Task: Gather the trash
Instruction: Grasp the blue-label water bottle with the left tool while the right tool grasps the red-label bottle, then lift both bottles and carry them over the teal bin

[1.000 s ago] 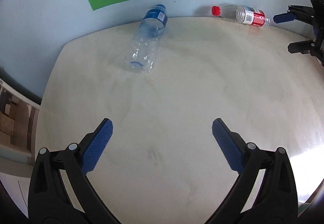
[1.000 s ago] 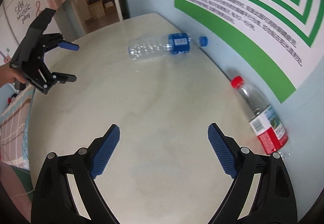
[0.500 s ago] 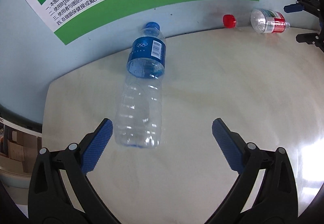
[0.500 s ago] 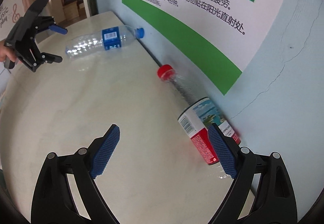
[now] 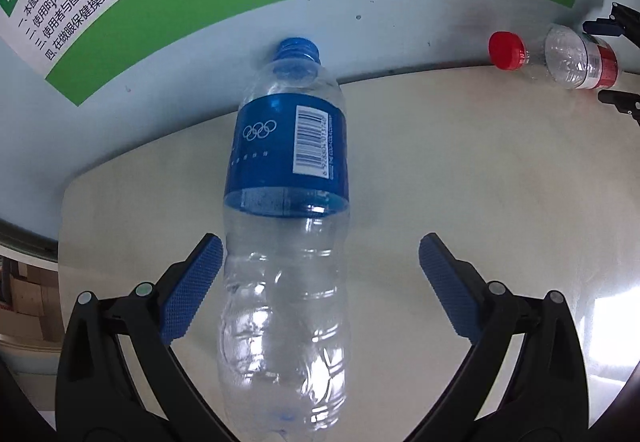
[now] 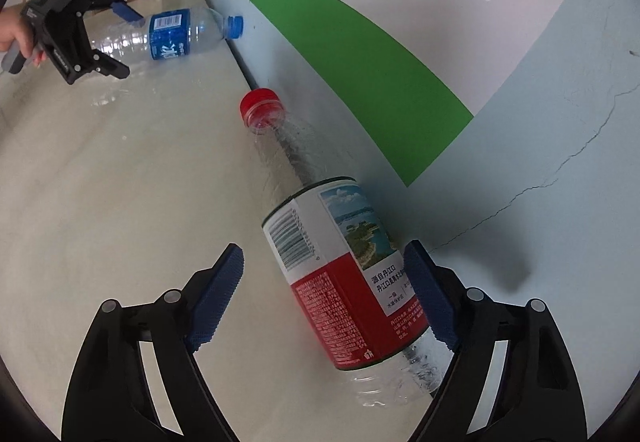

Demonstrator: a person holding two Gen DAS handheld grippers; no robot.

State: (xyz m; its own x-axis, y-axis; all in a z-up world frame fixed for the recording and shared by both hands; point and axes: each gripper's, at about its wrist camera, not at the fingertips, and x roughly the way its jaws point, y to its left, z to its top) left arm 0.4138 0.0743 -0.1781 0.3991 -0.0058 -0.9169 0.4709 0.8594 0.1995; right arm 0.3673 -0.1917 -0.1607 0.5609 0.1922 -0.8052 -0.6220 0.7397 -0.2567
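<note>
A: Left tongs (image 5: 319, 292)?
B: Jaws wide apart, straddling the blue-label bottle (image 5: 286, 226), lying at the table's (image 5: 460, 170) wall edge, cap to the wall; no grip.
A: Right tongs (image 6: 324, 296)?
B: Closing around the red-label bottle (image 6: 340, 274), lying along that same edge; left pad not touching

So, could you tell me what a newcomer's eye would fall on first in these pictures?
Probably the two empty plastic bottles lying on the pale table along the wall: the blue-labelled bottle sits between the left gripper's open fingers, the red-capped bottle between the right gripper's closing jaws, not yet clamped. Behind them, the green-and-white poster with Chinese text dominates the wall.
</note>
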